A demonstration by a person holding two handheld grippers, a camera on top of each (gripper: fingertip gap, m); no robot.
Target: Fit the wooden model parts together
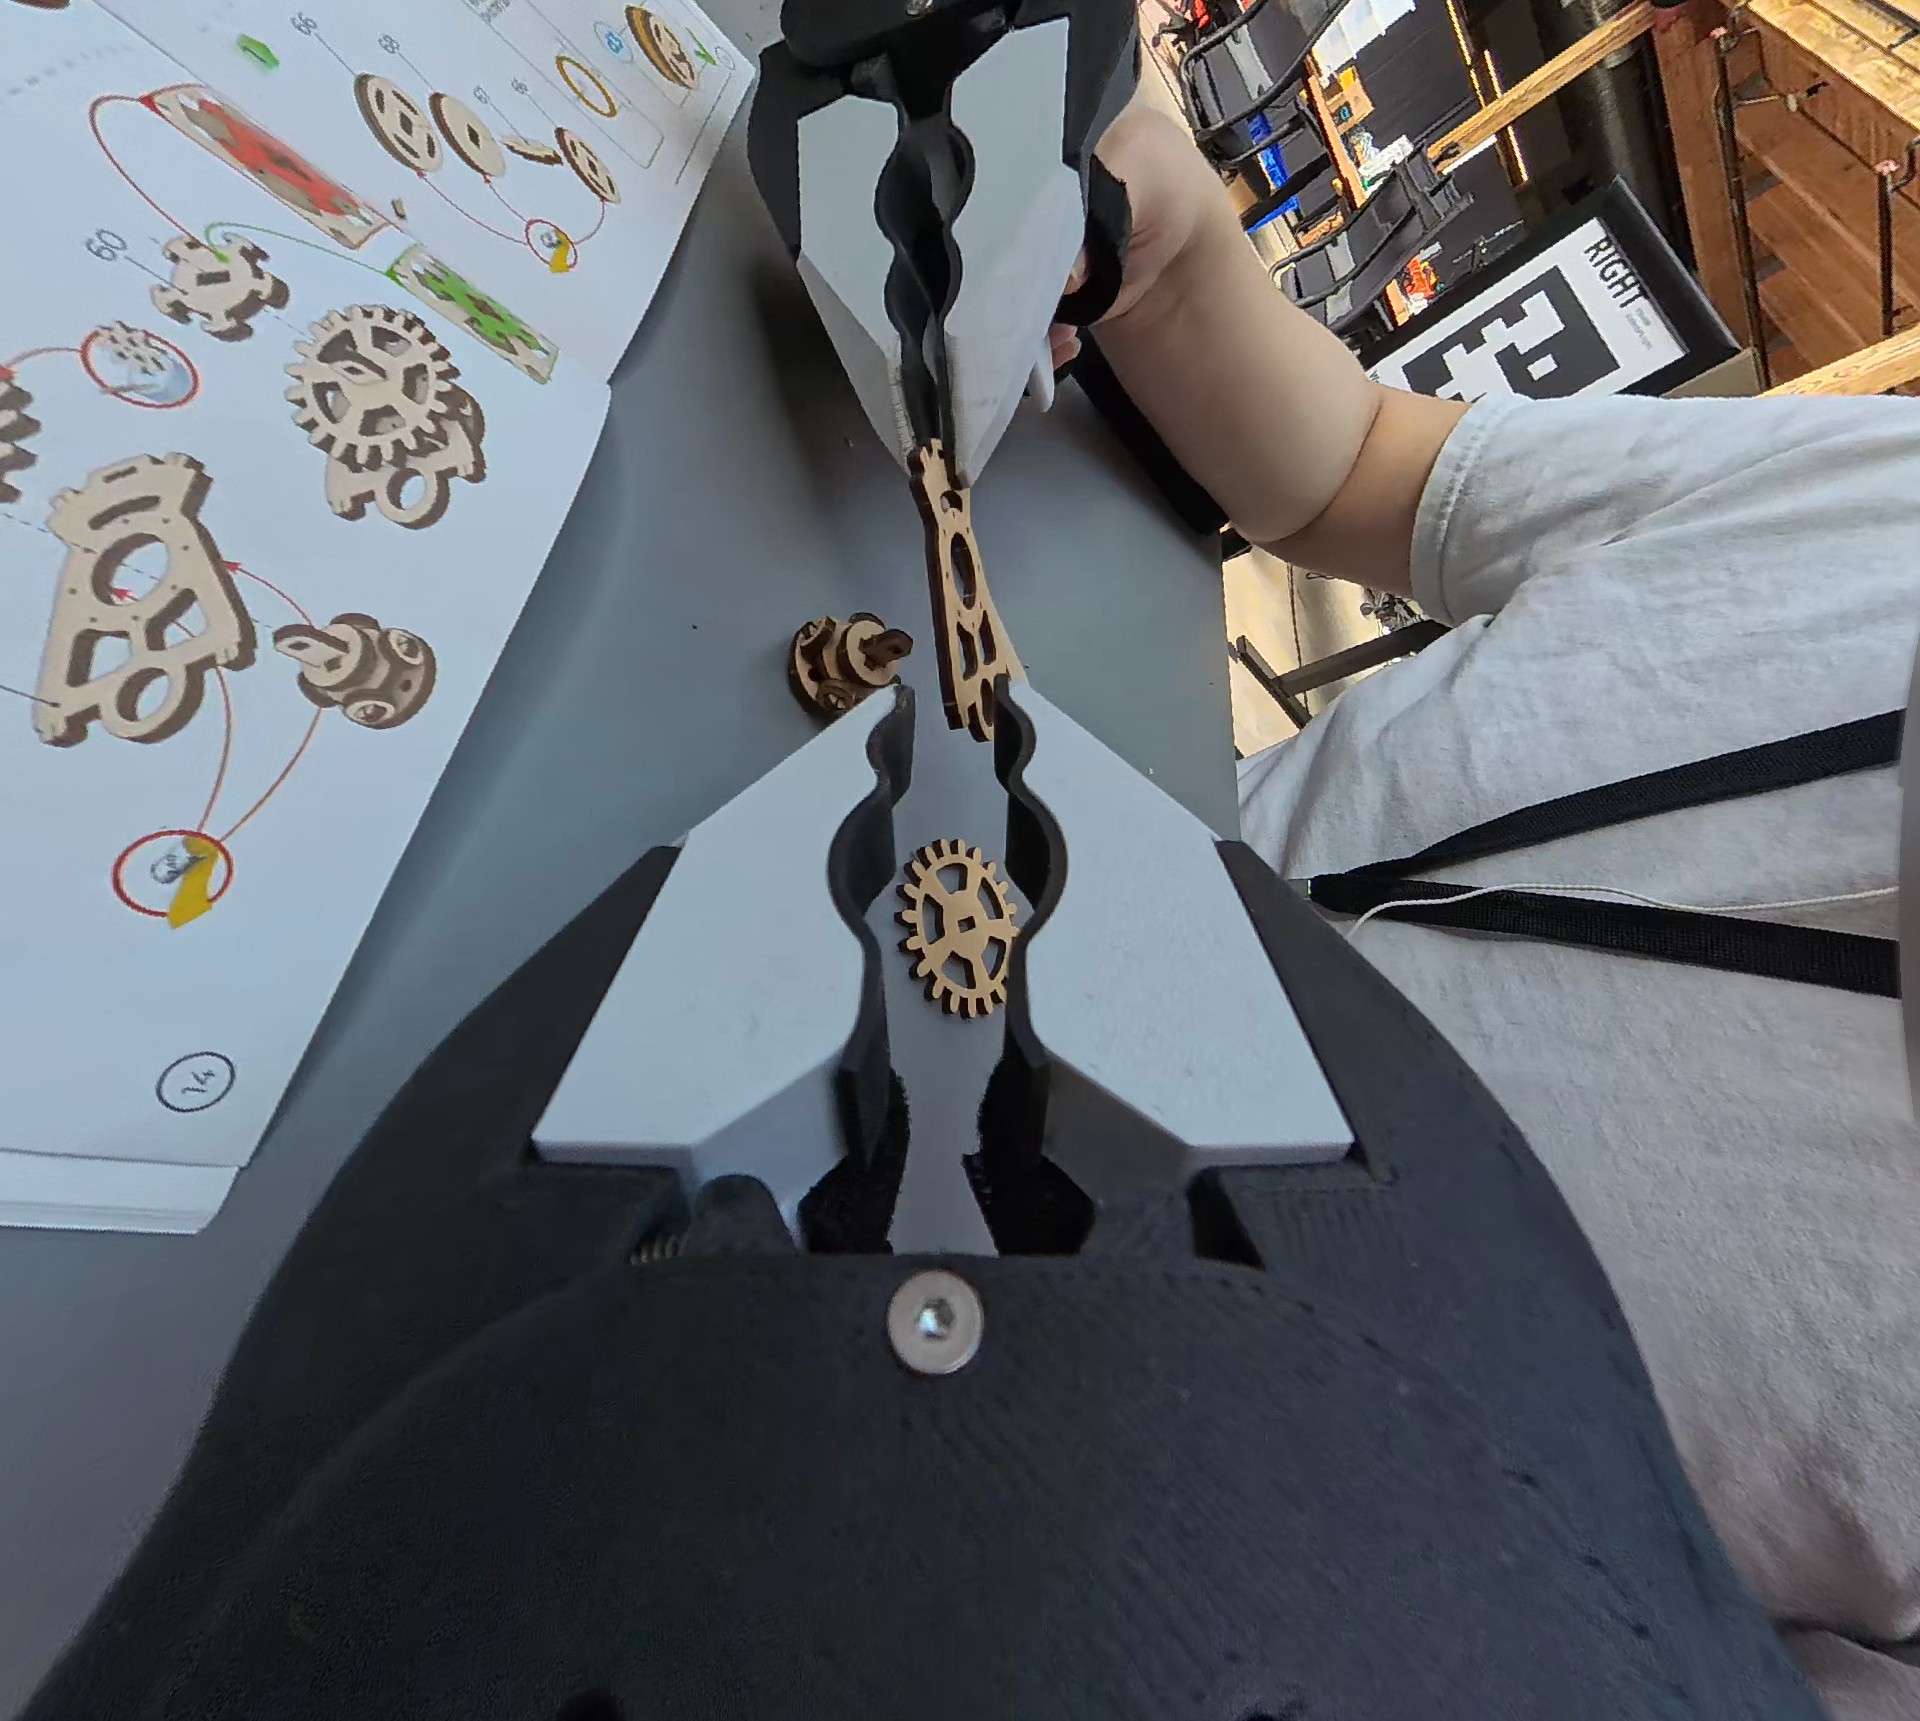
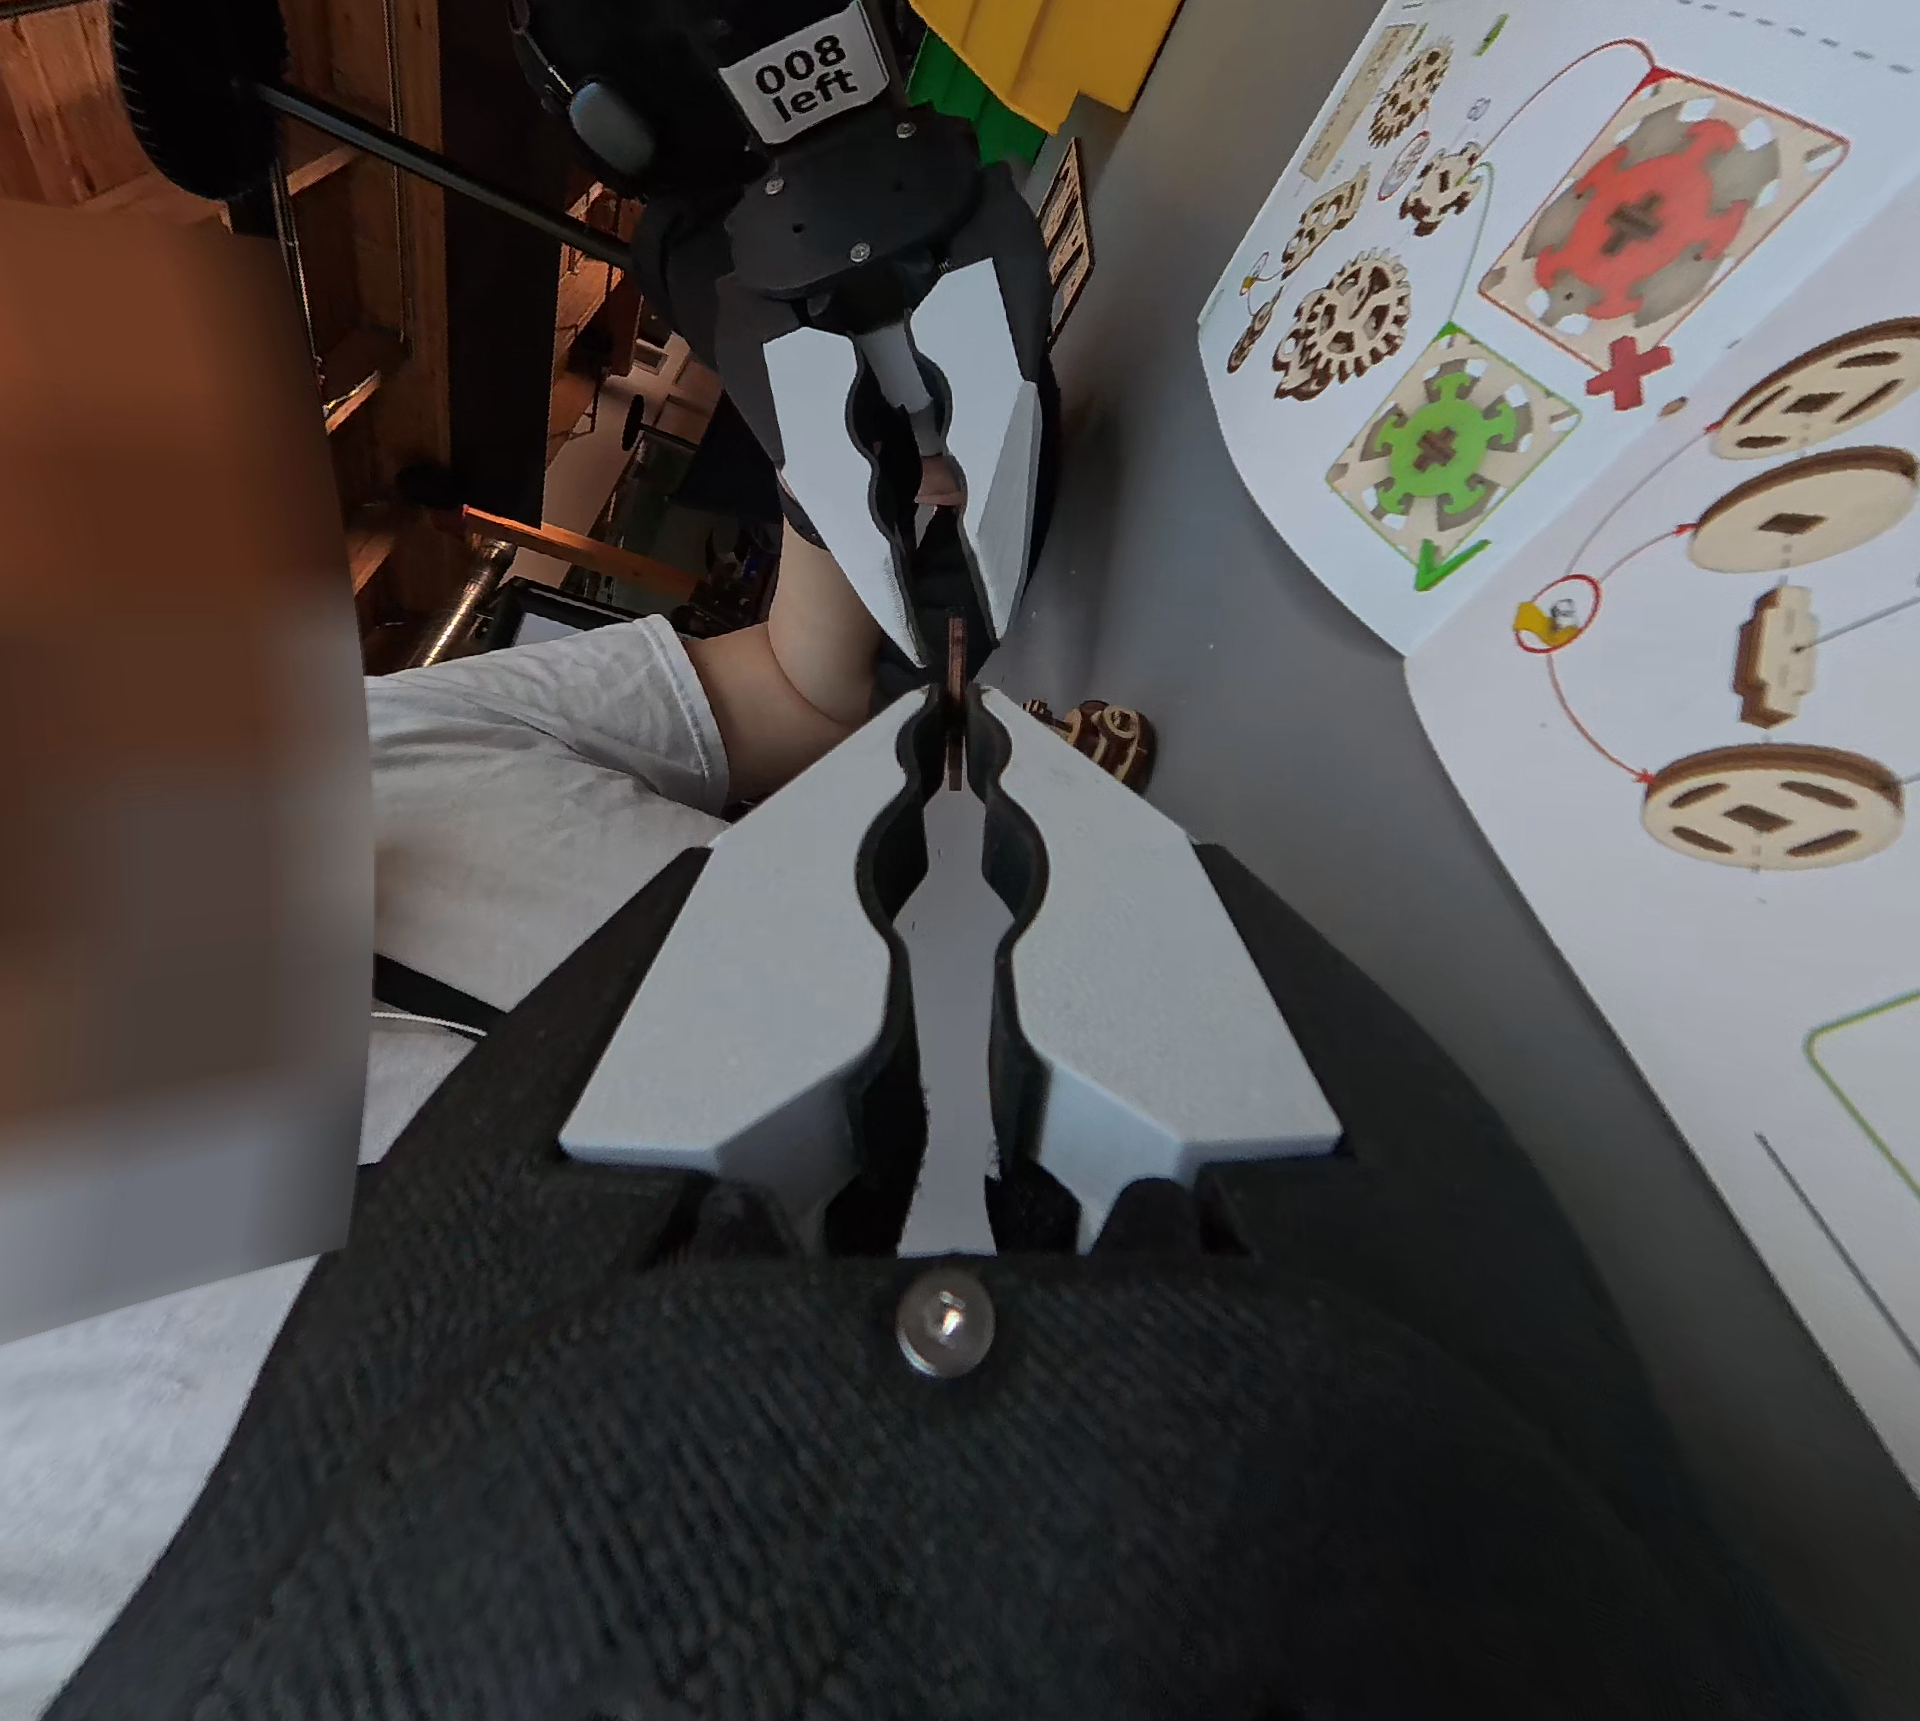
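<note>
Right gripper (image 1: 940, 450): pinching wooden plate (image 1: 966, 601) by its far end.
Left gripper (image 1: 951, 700): spread, plate's near end between its tips.
Gear (image 1: 956, 928): flat on table (image 1: 644, 632), between left fingers.
Hub assembly (image 1: 842, 663): left of plate.

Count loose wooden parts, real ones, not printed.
3: flat plate in the right gripper; gear lying between the left gripper's fingers; hub assembly beside it. More may be hidden.

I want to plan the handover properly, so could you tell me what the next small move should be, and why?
Probably bring the open left gripper in to close on the free end of the wooden plate. The right gripper pinches only its far end, and that free end already sits between the left fingertips; the gear and hub lie loose on the table.
</note>
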